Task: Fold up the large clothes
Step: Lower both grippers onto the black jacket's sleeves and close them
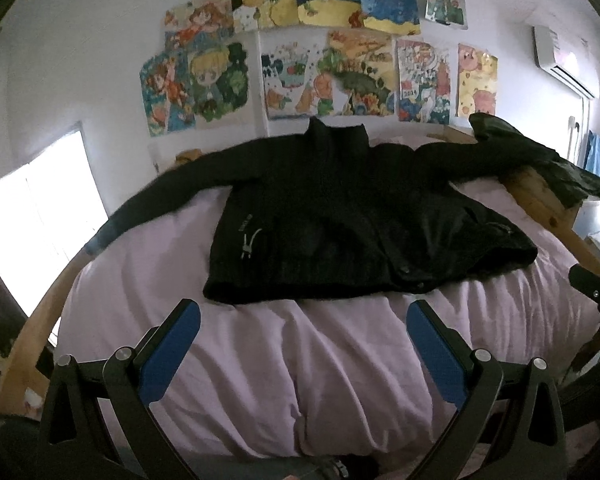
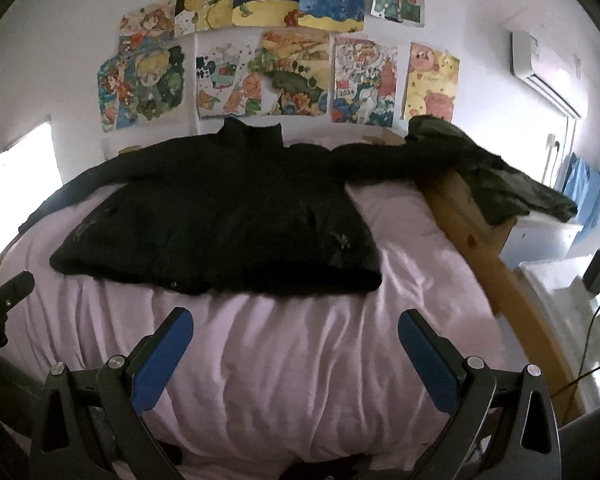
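Here, your left gripper (image 1: 303, 330) hovers over the lilac duvet (image 1: 300, 360) with its blue-padded fingers (image 1: 171, 354) spread apart, holding nothing. Just beyond it the black jacket (image 1: 340, 224) lies flat on the bed, collar toward the wall of drawings (image 1: 300, 48), sleeves stretched out to both sides. Your right gripper (image 2: 295, 330) is likewise spread and empty, short of the hem. The right sleeve reaches the wooden bed rail (image 2: 472, 232), where a dark green garment (image 2: 496, 176) is draped.

One black jacket (image 1: 340, 216) at 12 o'clock; one dark green garment (image 2: 496, 176) at 2 o'clock; ten drawings (image 2: 364, 80) on wall; one air conditioner (image 2: 544, 68).
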`<move>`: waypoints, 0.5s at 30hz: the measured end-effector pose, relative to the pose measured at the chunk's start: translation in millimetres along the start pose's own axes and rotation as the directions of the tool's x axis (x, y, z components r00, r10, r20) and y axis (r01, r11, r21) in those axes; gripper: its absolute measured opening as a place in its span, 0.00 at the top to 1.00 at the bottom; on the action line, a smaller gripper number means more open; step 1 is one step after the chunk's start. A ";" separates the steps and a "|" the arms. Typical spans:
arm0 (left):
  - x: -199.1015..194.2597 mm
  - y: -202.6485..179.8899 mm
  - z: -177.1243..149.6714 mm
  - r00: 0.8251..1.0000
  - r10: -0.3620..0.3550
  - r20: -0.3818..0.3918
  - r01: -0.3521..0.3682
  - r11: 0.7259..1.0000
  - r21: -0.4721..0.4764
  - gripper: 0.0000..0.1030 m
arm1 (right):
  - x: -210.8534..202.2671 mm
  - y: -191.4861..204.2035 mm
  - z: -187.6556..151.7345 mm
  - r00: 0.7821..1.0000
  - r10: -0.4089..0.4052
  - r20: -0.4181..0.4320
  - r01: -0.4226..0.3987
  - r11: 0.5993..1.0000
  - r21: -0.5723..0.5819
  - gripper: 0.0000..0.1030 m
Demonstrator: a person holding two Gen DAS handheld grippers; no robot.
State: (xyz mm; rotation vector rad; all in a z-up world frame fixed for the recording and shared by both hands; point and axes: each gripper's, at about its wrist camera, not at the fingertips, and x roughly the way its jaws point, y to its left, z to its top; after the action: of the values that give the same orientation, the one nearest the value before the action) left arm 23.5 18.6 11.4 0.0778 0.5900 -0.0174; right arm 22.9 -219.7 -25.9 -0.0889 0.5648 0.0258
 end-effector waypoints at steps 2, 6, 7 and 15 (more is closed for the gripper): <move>-1.2 1.7 11.5 1.000 -0.006 -0.030 0.006 1.000 0.012 0.01 | -5.9 -1.2 7.8 1.000 0.006 0.011 -0.006 1.000 -0.013 0.00; -7.4 8.2 38.2 0.999 -0.006 -0.051 0.008 0.999 0.046 0.02 | -21.6 -6.7 28.2 0.998 0.037 0.046 -0.036 0.999 -0.033 0.00; -9.7 9.8 46.8 0.999 -0.001 -0.053 0.004 0.998 0.055 0.02 | -23.6 -8.8 33.5 0.998 0.045 0.051 -0.043 0.998 -0.040 0.00; 0.8 6.0 117.4 0.996 0.078 -0.047 -0.071 0.989 0.128 0.02 | -24.0 -23.0 111.6 0.990 0.143 0.006 -0.138 0.964 -0.227 0.00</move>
State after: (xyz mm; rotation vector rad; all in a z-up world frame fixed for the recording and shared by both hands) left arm 89.5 15.3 108.6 0.2236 0.6369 0.0199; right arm 63.3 -232.3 82.5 -0.2703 0.5431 0.2298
